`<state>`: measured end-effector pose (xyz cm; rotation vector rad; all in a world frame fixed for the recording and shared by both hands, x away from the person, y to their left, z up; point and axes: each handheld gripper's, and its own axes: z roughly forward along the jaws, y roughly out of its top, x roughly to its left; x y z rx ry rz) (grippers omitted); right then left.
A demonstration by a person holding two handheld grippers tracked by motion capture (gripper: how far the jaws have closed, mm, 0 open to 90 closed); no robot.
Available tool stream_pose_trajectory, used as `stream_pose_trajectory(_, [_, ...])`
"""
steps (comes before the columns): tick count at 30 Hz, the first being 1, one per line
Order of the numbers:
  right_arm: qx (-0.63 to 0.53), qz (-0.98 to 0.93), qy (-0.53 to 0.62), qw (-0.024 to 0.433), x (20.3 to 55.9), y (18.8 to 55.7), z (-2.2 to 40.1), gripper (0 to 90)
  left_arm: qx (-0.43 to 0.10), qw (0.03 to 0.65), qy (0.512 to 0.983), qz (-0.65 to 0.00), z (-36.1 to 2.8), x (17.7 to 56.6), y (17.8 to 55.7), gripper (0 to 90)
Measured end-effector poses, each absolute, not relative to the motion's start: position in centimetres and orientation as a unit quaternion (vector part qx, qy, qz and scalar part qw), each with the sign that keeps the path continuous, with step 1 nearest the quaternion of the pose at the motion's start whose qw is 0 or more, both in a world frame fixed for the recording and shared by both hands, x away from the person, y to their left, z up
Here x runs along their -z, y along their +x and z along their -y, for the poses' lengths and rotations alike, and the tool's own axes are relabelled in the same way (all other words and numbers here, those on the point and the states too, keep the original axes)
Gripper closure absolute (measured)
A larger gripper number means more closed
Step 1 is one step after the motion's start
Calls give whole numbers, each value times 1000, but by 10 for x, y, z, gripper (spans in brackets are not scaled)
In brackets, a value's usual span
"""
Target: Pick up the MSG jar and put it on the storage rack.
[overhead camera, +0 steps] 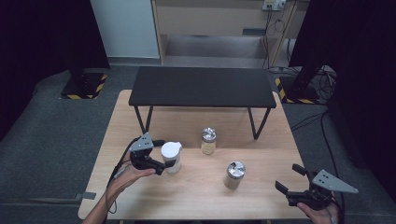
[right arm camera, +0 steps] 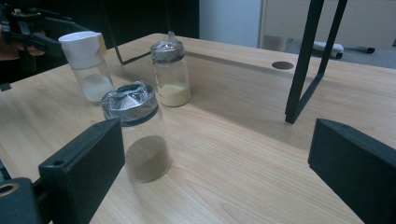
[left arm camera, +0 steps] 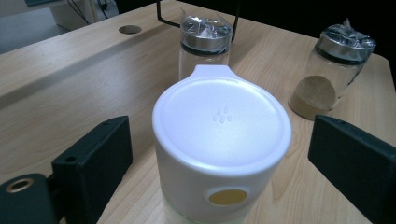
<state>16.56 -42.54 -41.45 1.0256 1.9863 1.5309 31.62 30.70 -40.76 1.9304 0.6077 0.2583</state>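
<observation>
Three jars stand on your wooden table (overhead camera: 140, 196). The white-lidded jar (overhead camera: 171, 157) stands at the left, between the jaws of your left gripper (overhead camera: 164, 157), which are spread and clear of its sides. Two foil-capped jars, one pale-filled (overhead camera: 208, 141) and one brown-filled (overhead camera: 234, 175), stand to its right. Your right gripper (overhead camera: 290, 179) is spread, holding nothing, near the table's right edge.

Grey carpet floor (overhead camera: 56, 135); black curtains (overhead camera: 42, 32); pale wooden cabinet (overhead camera: 210, 18).
</observation>
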Motion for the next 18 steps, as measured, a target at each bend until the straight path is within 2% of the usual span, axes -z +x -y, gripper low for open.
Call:
stream_pose_trajectory(6, [-552, -716, 370, 214, 414, 166, 425, 43, -111, 522, 807, -253, -305, 412, 319, 82])
stream_pose_trajectory(18, [-552, -715, 371, 215, 415, 165, 425, 44, -122, 523, 809, -237, -301, 419, 321, 209])
